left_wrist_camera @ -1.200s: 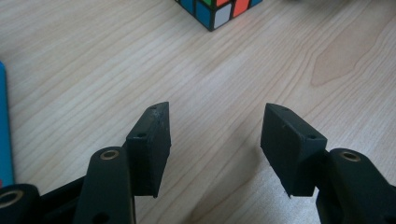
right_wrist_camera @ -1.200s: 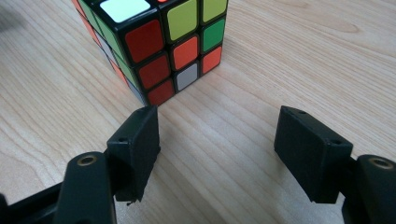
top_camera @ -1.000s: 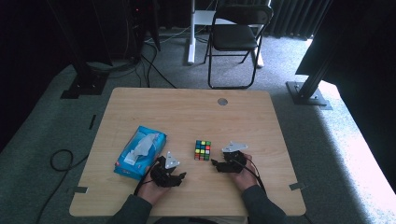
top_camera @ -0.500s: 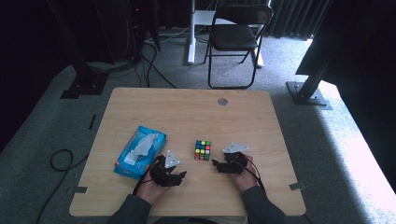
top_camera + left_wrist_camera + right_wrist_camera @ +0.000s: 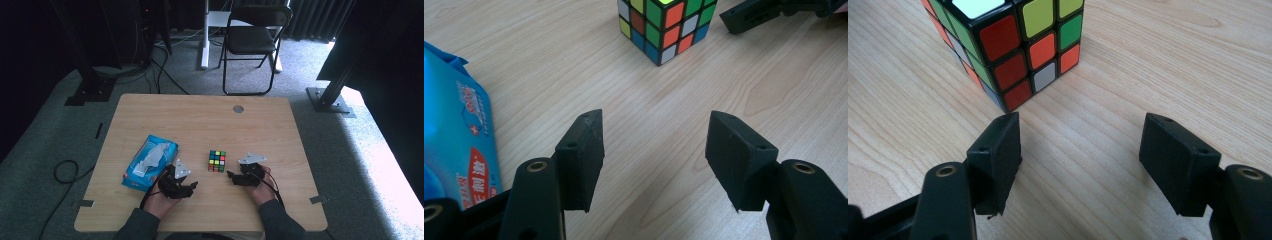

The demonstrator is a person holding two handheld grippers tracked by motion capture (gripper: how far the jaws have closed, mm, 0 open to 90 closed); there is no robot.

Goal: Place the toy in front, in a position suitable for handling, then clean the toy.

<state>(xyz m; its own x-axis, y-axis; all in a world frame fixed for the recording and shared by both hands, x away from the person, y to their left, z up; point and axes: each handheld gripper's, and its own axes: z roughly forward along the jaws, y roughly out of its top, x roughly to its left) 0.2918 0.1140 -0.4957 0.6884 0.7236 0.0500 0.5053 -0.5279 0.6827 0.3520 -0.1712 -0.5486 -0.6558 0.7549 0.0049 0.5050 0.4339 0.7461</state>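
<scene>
1. A wooden table (image 5: pixel 200 120) stands on grey carpet.
2. The cube (image 5: pixel 217 160) sits mid-table, its top cut off in both gripper views.
3. Left gripper (image 5: pixel 187 188) and right gripper (image 5: pixel 231 176) flank the cube, both released, nothing between the jaws.
4. The tissue pack (image 5: pixel 149 162) lies left of the cube.

Legible markings: 1 item, the blue tissue pack (image 5: pixel 454 135).

In the left gripper view the pack's side carries a red oval label with white Chinese characters, which appear to read 柔韧洁; the reading is uncertain. Above it sits a small red-and-white emblem, too small to read. In the high view the pack's (image 5: pixel 150 162) print cannot be read. The cube (image 5: pixel 1013 45) bears plain coloured stickers without lettering.
</scene>
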